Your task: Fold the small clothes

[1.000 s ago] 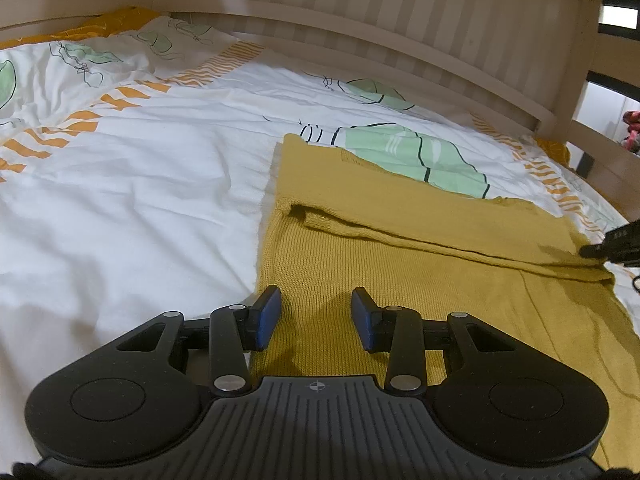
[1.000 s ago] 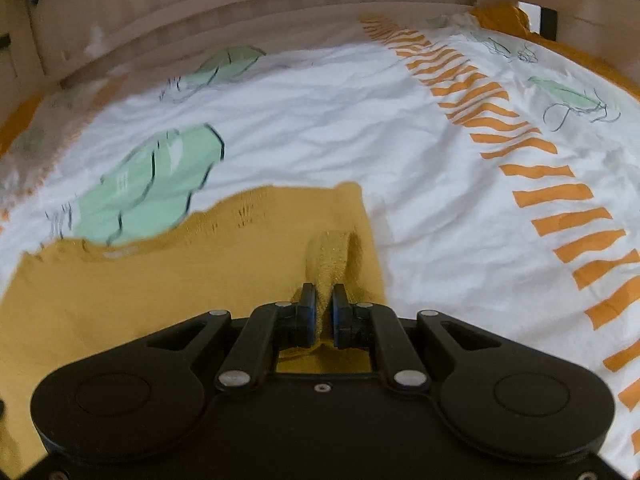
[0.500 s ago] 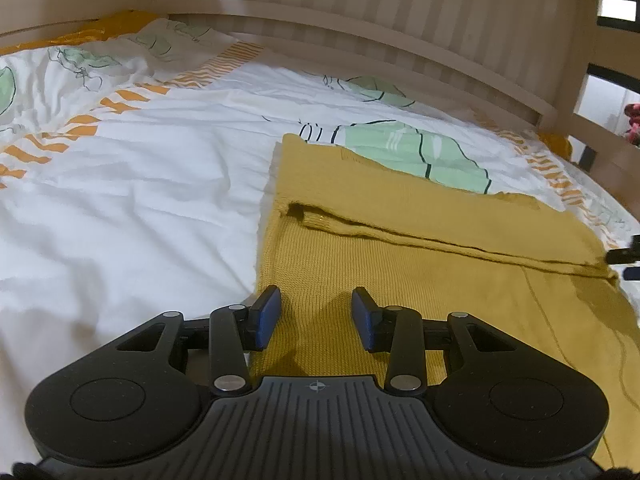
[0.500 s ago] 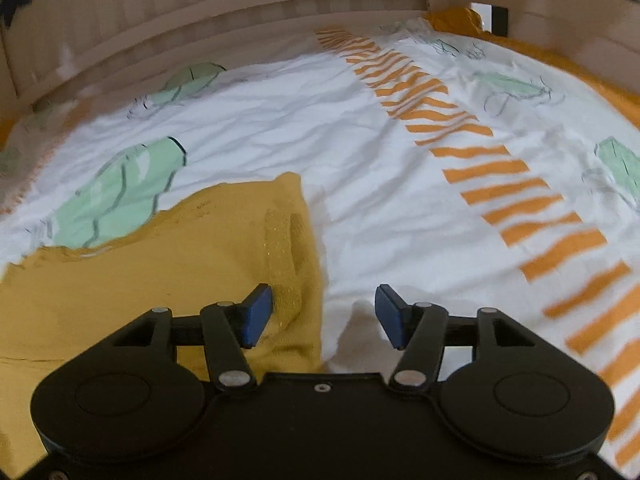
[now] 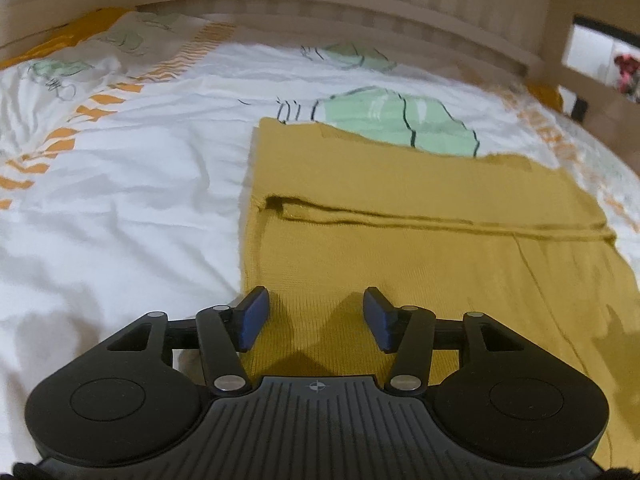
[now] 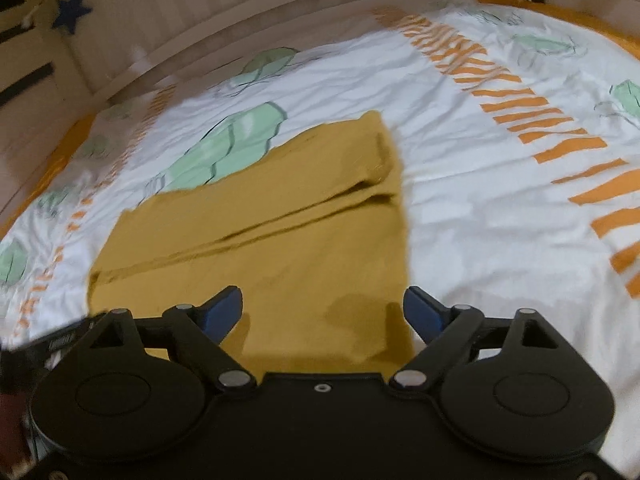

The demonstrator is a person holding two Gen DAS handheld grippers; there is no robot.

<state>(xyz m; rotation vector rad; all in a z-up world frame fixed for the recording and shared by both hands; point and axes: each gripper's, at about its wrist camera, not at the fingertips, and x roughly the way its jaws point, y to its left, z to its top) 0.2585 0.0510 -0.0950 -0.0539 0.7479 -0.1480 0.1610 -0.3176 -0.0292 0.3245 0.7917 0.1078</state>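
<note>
A mustard-yellow knit garment (image 5: 420, 240) lies flat on the bed with its far part folded over, making a long crease across the middle. The same garment (image 6: 280, 248) fills the centre of the right wrist view. My left gripper (image 5: 316, 312) hovers over the garment's near left corner; its jaws are opening and nothing is between the blue pads. My right gripper (image 6: 322, 308) hangs above the garment's near right edge, its jaws opening wide, empty. The left gripper's black body (image 6: 60, 340) peeks in at the lower left of the right wrist view.
The white duvet (image 5: 120, 200) with green cactus prints and orange stripes covers the bed. A pale wooden slatted rail (image 5: 360, 4) runs along the far side and a rail post (image 5: 560, 32) stands at the right. A blue star (image 6: 72, 10) hangs on the rail.
My right gripper let go of the garment's folded edge, opened wide and pulled back toward the near edge. The left gripper's jaws widened a little and it rolled slightly.
</note>
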